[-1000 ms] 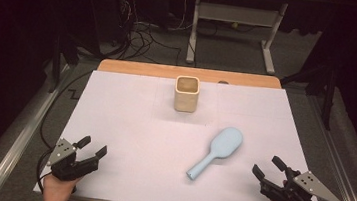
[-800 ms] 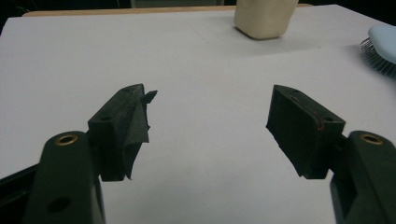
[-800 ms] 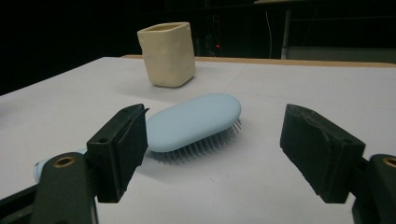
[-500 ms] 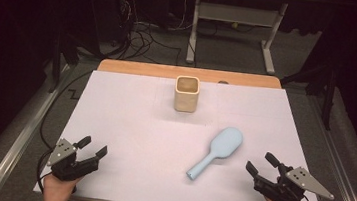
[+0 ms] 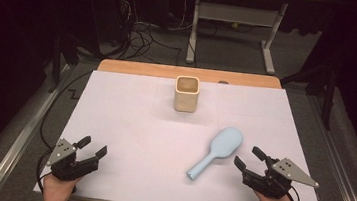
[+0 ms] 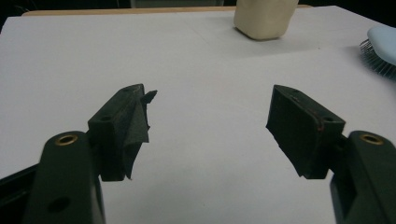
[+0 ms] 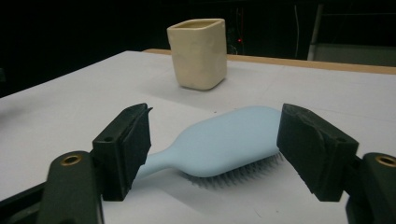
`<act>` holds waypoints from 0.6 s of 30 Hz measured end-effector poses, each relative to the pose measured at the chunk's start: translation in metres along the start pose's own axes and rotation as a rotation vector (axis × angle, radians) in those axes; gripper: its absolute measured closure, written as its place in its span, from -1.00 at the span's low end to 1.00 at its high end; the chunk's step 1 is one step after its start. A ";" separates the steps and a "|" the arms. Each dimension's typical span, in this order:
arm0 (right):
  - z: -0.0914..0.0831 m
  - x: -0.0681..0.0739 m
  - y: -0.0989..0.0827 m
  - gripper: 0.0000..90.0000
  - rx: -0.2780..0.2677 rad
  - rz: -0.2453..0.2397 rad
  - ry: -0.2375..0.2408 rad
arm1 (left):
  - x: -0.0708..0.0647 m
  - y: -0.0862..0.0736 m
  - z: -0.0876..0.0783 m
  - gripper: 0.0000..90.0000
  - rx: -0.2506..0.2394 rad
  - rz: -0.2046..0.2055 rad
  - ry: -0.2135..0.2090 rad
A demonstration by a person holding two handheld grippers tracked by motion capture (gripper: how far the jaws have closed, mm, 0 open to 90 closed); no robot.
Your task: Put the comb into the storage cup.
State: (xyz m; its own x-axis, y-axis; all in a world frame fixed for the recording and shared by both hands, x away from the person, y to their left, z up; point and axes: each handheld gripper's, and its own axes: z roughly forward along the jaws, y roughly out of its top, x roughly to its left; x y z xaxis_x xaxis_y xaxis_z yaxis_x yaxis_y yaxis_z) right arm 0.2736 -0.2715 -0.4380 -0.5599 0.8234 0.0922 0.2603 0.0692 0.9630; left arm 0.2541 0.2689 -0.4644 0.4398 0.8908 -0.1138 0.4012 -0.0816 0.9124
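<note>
We are in the approach step: the right hand-held gripper (image 5: 248,157) is closing in on the light blue hairbrush (image 5: 216,151), and no grasp has been made yet. The hairbrush lies flat on the white counter (image 5: 129,120), bristles down, its head pointing toward the far right and its handle toward the near middle. It sits well apart from the cream square cup (image 5: 186,93), which stands upright near the far edge.

In the right gripper view, the hairbrush (image 7: 224,142) appears between and beyond the two jaws. The jaws stand wide and released; they have just been closing slightly, with nothing pressed between the pads. The brush head is close ahead, not yet inside the jaws.

The left hand-held gripper (image 5: 92,148) rests at the near left corner of the counter, released, with its jaws apart over bare counter. In the left gripper view, one pad (image 6: 135,126) looks frayed at its edge.

We judge that the next move calls for the following:
1. Advance the right hand-held gripper until the jaws straddle the brush.
2. Lower the jaws near the counter, since the brush lies flat.
3. Choose the narrow neck or handle, which we judge fits the jaws better than the broad head.
4. Clench only when both pads face the brush sides.
</note>
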 end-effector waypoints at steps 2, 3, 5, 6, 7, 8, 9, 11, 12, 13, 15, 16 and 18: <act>0.005 0.003 0.001 -0.38 0.011 -0.007 0.014 | 0.001 0.000 0.000 -0.34 0.001 0.001 0.000; 0.011 0.005 0.002 -0.36 0.026 -0.007 0.024 | 0.001 0.000 0.000 -0.34 0.000 0.001 -0.001; 0.015 0.008 0.004 -0.35 0.036 -0.007 0.035 | 0.001 0.000 0.000 -0.34 0.001 0.003 -0.003; 0.015 0.008 0.004 -0.35 0.036 -0.007 0.035 | 0.001 0.000 0.000 -0.34 0.001 0.003 -0.003; 0.020 0.010 0.005 -0.33 0.045 -0.009 0.049 | 0.001 0.000 0.000 -0.34 0.002 0.002 -0.004; 0.020 0.010 0.005 -0.33 0.045 -0.009 0.049 | 0.001 0.000 0.001 -0.34 0.002 0.001 -0.005; 0.024 0.012 0.007 -0.30 0.060 -0.009 0.058 | 0.001 0.000 0.001 -0.34 0.003 0.003 -0.006; 0.029 0.015 0.008 -0.27 0.079 -0.006 0.069 | 0.001 0.000 0.001 -0.34 0.001 0.002 -0.007; 0.031 0.016 0.009 -0.24 0.092 -0.003 0.074 | 0.000 0.000 0.000 -0.34 0.000 0.002 -0.007; 0.033 0.018 0.010 -0.21 0.106 0.003 0.082 | 0.000 0.000 0.000 -0.34 0.000 0.001 -0.008; 0.037 0.021 0.012 -0.15 0.135 0.005 0.098 | 0.000 0.000 0.000 -0.34 -0.003 0.004 -0.011; 0.039 0.022 0.013 -0.11 0.149 0.001 0.110 | 0.000 0.000 0.000 -0.34 -0.004 0.005 -0.012; 0.041 0.024 0.013 -0.09 0.164 0.006 0.125 | 0.000 0.000 0.000 -0.34 -0.004 0.006 -0.013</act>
State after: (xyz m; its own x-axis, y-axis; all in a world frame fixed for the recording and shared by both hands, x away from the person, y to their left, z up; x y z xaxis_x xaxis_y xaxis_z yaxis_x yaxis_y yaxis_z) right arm 0.2958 -0.2283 -0.4332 -0.6484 0.7486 0.1384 0.3830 0.1637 0.9091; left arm 0.2543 0.2688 -0.4643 0.4527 0.8845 -0.1132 0.3953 -0.0852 0.9146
